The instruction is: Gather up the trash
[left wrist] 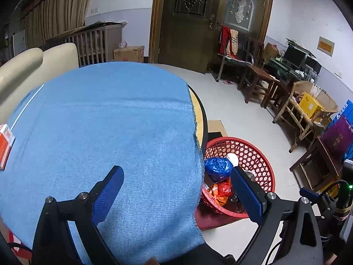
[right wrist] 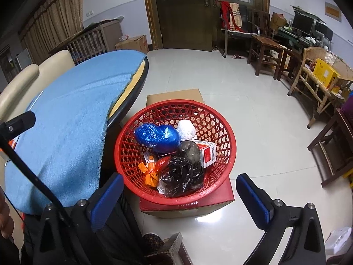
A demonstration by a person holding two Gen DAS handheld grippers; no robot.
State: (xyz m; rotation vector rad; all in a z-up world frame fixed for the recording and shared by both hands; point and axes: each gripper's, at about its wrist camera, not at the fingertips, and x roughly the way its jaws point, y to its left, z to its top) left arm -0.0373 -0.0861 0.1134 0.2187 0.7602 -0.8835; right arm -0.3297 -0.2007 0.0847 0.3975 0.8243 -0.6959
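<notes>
Both my tools spread, holding nothing: left tool [left wrist: 176,185] straddles the bench [left wrist: 199,110] edge, right tool [right wrist: 179,188] over the basket [right wrist: 229,154] rim.

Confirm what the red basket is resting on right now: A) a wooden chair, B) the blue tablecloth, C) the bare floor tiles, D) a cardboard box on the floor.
D: in the right wrist view the red basket with its bagged trash sits on top of a cardboard box on the floor, beside the table.
</notes>
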